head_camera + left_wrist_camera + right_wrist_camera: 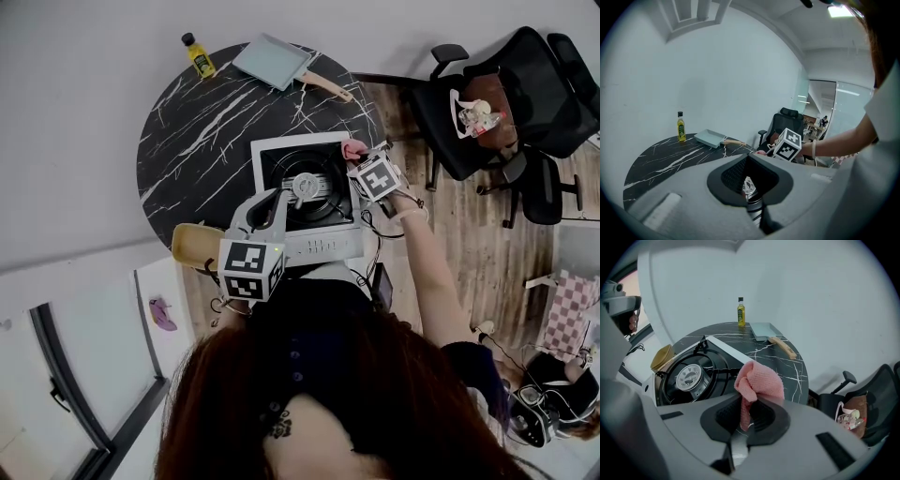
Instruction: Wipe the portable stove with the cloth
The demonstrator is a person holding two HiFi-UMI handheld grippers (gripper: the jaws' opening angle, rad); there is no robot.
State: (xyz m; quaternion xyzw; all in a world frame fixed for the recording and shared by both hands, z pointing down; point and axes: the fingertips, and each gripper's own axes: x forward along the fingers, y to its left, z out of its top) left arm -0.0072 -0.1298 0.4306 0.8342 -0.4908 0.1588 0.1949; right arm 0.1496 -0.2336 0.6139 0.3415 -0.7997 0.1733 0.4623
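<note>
Black, white-veined round marble table (187,141) fills my head view, and the white-framed portable stove with a black burner well (272,155) stands at its six o'clock edge. My right gripper (750,414) is clamped on the bunched pink knitted cloth (758,380), at the stove's two o'clock corner. My left gripper (746,174), jaws together on nothing, hangs over the seven o'clock side. I'd lay the cloth flat on the frame, press lightly, and steady the stove with the left.
</note>
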